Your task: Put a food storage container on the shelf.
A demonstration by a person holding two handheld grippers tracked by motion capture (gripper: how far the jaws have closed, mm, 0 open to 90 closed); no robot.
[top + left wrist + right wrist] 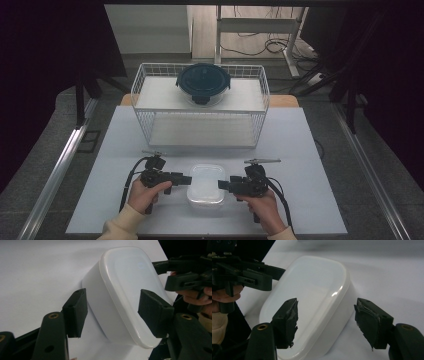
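On a white bench [300,150], a person's left tongs [186,179] meet the left side of a lidded white container [205,183], jaws partly open astride its end wall and rim, pads not yet pressing. The container lies near the bench's front edge, long axis running away from the person toward the wire basket [200,102]. Opposite, the right tongs [222,185] likewise straddle the other side, gripping nothing. A clean lift likely needs both closing evenly below the lid's rim.
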